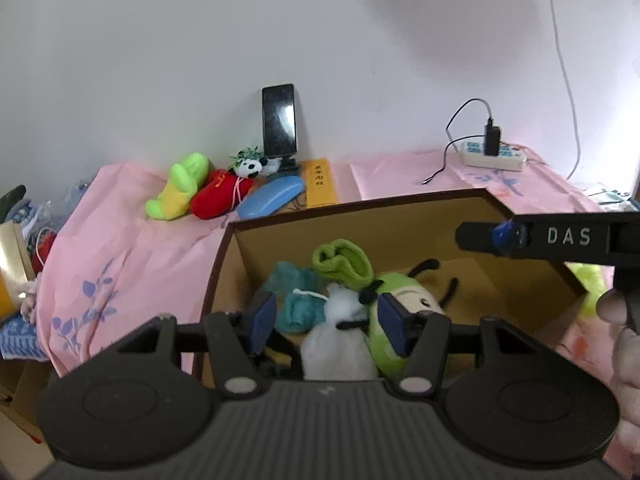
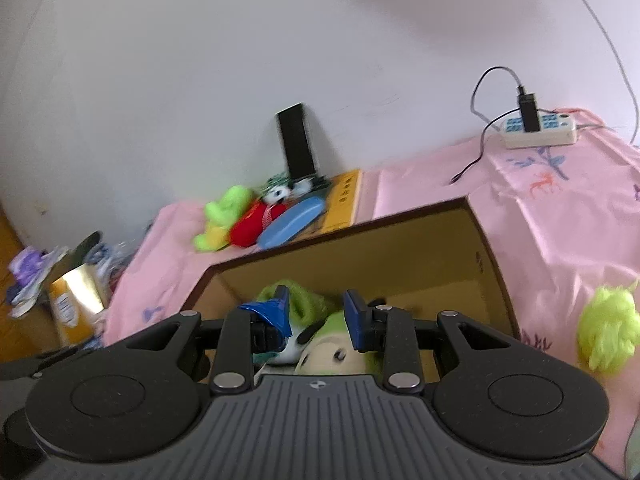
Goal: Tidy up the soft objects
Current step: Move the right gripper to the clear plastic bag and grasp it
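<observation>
An open cardboard box (image 1: 360,216) (image 2: 400,240) sits on the pink cloth. Inside lie a green bug plush (image 1: 404,292) (image 2: 332,344), a white pouch (image 1: 340,344), a teal sock (image 1: 298,300) and a green sock (image 1: 340,262). My left gripper (image 1: 328,324) is open above the box, over the white pouch. My right gripper (image 2: 316,316) is open and empty over the box; it also shows in the left wrist view (image 1: 496,236). At the wall lie a green-yellow plush (image 1: 178,188) (image 2: 220,220), a red plush (image 1: 220,194) (image 2: 252,228) and a panda plush (image 1: 250,166) (image 2: 280,194).
A blue case (image 1: 272,198) (image 2: 290,222), a yellow book (image 1: 320,184) and a phone on a stand (image 1: 279,124) are by the wall. A power strip (image 1: 492,156) (image 2: 540,130) with cables lies at the back right. A neon fluffy item (image 2: 608,328) lies right of the box. Clutter sits at the far left.
</observation>
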### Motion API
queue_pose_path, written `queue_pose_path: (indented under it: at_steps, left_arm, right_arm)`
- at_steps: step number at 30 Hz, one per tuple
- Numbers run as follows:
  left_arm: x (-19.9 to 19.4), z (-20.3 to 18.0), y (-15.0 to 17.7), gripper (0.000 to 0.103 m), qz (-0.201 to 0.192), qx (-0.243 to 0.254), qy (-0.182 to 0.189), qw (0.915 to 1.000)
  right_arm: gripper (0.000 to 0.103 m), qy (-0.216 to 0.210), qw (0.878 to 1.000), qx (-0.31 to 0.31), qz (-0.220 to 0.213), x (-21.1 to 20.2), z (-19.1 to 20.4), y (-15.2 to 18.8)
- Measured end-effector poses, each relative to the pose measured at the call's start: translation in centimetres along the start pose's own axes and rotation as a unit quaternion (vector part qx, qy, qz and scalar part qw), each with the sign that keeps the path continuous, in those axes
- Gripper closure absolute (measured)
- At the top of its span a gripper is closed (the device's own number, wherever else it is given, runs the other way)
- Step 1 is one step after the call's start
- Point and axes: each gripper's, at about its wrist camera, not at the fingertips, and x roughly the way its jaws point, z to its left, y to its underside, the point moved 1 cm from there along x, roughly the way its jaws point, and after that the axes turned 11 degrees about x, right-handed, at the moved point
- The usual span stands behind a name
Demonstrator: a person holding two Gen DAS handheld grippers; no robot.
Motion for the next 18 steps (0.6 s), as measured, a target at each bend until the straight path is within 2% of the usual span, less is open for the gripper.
queue_pose_path:
  at_steps: [7, 13, 18]
  left_arm:
    - [-2.5, -1.6, 2.8, 0.043, 0.006, 0.008, 0.016, 0.9998]
    - [-4.0, -2.7, 5.8, 0.040, 0.014, 0.017, 0.045, 0.9988]
    - [-3.9, -3.2, 7.8, 0.034, 0.029, 0.007, 0.089, 0.9956]
  right_arm:
    - [0.091, -0.029, 0.998, -0.045, 0.028, -2.5, -0.3, 2.2]
    - [0.091, -0.046, 0.994, -0.047, 0.092, -2.9, -1.9, 4.2]
    - [0.091, -0.036, 0.989, -0.038, 0.141, -2.7, -3.3, 6.0]
